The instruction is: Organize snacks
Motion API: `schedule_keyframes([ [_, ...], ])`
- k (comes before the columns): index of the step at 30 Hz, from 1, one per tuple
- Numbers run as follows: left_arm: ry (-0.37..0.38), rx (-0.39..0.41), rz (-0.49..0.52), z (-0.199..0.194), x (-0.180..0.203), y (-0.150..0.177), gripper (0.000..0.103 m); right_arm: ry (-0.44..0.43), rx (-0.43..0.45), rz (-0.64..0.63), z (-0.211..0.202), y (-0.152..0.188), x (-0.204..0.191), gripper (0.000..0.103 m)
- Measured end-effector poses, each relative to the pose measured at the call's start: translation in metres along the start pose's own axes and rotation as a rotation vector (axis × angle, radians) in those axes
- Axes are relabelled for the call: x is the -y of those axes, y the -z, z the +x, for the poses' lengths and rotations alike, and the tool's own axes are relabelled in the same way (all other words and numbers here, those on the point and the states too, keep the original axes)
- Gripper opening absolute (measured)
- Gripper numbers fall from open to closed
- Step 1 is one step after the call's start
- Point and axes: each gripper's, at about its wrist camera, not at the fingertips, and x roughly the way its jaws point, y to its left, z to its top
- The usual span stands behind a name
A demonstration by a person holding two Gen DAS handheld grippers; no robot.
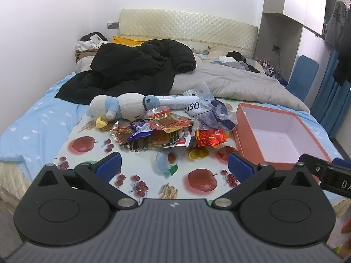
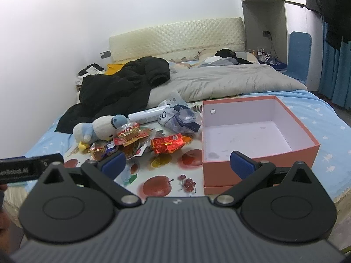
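A heap of snack packets [image 1: 153, 131] [image 2: 131, 140] lies on a fruit-print cloth [image 1: 136, 164] [image 2: 158, 173] spread over the bed. A shiny red-orange packet [image 1: 209, 138] [image 2: 167, 145] sits at the heap's right edge. An open pink box [image 1: 278, 131] [image 2: 258, 135] with a white inside stands empty to the right. My left gripper [image 1: 174, 166] hovers open over the cloth, short of the heap. My right gripper [image 2: 177, 164] is open too, its right finger in front of the box's near wall. Nothing is between either pair of fingers.
A plush penguin [image 1: 118, 109] [image 2: 98, 129] lies against the heap's left side. Crumpled clear bags [image 1: 210, 109] [image 2: 179, 118] and a white tube [image 1: 175, 102] lie behind. A black coat [image 1: 136, 70] and grey quilt [image 1: 237, 83] cover the far bed.
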Motion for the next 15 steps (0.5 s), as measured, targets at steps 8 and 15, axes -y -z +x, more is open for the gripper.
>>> schedule_keyframes([
  [8, 0.004, -0.015, 0.004, 0.0018, 0.0003, -0.0025, 0.103, 0.002, -0.008, 0.0, -0.0028, -0.0043, 0.0007, 0.103],
  [15, -0.004, -0.025, 0.002, 0.0031, 0.0023, -0.0023, 0.103, 0.011, -0.006, -0.001, -0.0068, -0.0046, 0.0035, 0.103],
])
